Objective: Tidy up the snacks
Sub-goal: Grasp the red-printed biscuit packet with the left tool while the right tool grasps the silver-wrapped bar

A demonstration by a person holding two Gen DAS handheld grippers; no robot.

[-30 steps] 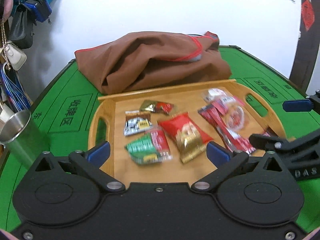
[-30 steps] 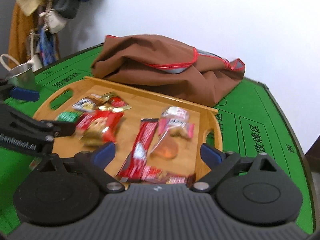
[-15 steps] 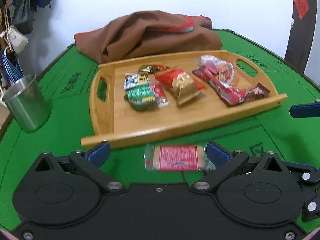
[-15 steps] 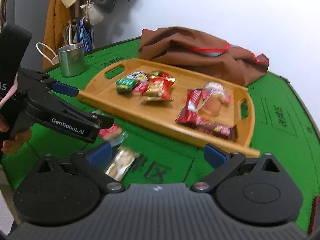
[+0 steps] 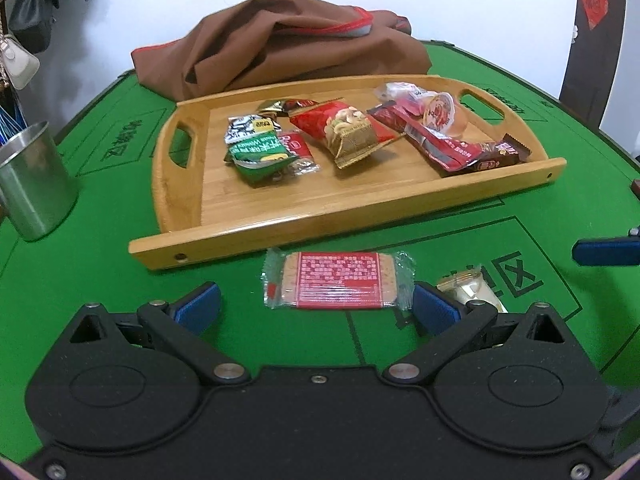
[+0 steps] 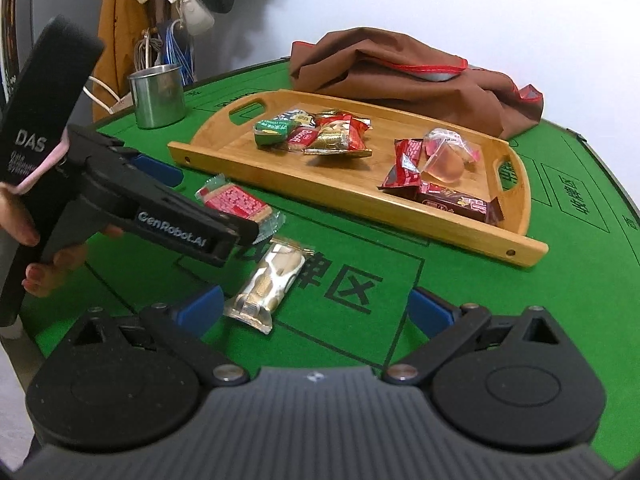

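A wooden tray (image 5: pixel 256 216) (image 6: pixel 348 184) on the green table holds several snack packets. On the felt in front of it lies a red biscuit packet (image 5: pixel 338 280) (image 6: pixel 236 202), just ahead of my open left gripper (image 5: pixel 316 306). A gold packet (image 5: pixel 468 290) (image 6: pixel 270 280) lies right of it, partly hidden behind the left gripper's right finger. My right gripper (image 6: pixel 316 304) is open and empty over the felt, with the gold packet beside its left finger. In the right wrist view a hand holds the left gripper (image 6: pixel 168 196) over the biscuit packet.
A steel cup (image 5: pixel 34 182) (image 6: pixel 158 94) stands left of the tray. A brown cloth bag (image 5: pixel 280 56) (image 6: pixel 400 76) lies behind the tray. Bags and a coat (image 6: pixel 120 36) hang at the far left. Table edges curve on both sides.
Both grippers have pulled back from over the tray toward the near table edge. The biscuit packet and gold packet came into view on the felt. Both stayed open.
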